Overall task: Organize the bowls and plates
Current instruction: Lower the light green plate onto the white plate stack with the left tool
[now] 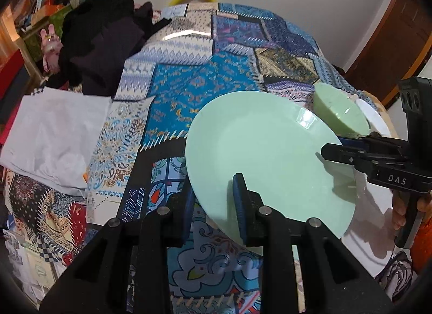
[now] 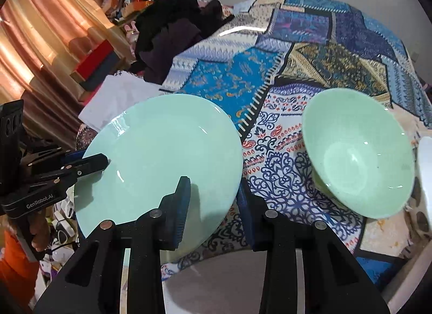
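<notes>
In the lower centre of both views, the pale green plate (image 1: 259,149), glossy, rigid and breakable, tilts above the patchwork cloth (image 1: 205,81), both tools, left tool (image 1: 216,206) and right tool (image 2: 213,206), clamped on opposite rim edges, the safest hold.

Left wrist view: camera sits behind the left gripper (image 1: 216,200), looking forward and steeply down along its fingers, very near the plate (image 1: 267,157); the right gripper (image 1: 334,152) enters from the right edge. Right wrist view: camera sits behind the right gripper (image 2: 213,211), same downward tilt, equally near; the left gripper (image 2: 91,162) enters from the left edge. Shared ground: the plate (image 2: 162,162), the bowl (image 1: 340,111) (image 2: 359,162), the patterned cloth (image 1: 189,81) (image 2: 243,76), dark clothes (image 1: 102,43) (image 2: 167,43) and far wall; each view shows the other gripper at the plate's opposite rim.
</notes>
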`<move>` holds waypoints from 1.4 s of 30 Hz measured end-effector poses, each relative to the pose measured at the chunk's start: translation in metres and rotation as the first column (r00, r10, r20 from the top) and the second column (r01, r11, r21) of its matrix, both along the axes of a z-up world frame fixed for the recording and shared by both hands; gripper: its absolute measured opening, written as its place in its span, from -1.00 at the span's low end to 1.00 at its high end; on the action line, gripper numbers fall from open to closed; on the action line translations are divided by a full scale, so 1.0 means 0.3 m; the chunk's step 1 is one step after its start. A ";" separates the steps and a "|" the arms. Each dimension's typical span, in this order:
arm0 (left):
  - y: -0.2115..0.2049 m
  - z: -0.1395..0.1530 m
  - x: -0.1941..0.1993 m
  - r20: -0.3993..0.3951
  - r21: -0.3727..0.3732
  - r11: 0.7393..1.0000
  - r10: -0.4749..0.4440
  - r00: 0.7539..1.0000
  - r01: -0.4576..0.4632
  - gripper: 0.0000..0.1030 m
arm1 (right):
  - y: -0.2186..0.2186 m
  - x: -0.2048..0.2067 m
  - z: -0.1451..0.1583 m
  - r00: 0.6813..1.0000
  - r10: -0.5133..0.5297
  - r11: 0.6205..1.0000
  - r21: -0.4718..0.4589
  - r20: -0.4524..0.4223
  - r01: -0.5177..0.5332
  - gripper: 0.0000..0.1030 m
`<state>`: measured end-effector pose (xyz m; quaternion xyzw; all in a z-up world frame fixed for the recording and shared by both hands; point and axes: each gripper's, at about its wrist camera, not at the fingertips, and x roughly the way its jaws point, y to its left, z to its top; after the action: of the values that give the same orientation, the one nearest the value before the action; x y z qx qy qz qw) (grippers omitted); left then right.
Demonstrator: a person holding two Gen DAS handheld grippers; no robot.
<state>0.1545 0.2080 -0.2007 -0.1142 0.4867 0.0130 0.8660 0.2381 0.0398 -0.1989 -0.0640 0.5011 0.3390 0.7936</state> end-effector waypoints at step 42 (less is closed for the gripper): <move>-0.463 0.159 -0.220 0.054 0.012 0.986 -0.167 0.984 0.167 -0.48 | -0.454 -0.332 0.150 0.985 -0.157 0.984 0.103 0.077 0.149 -0.38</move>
<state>0.0885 0.0691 -0.1530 -0.0700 0.4708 -0.0609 0.8773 0.1386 -0.0964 -0.1539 -0.0013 0.4534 0.2978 0.8401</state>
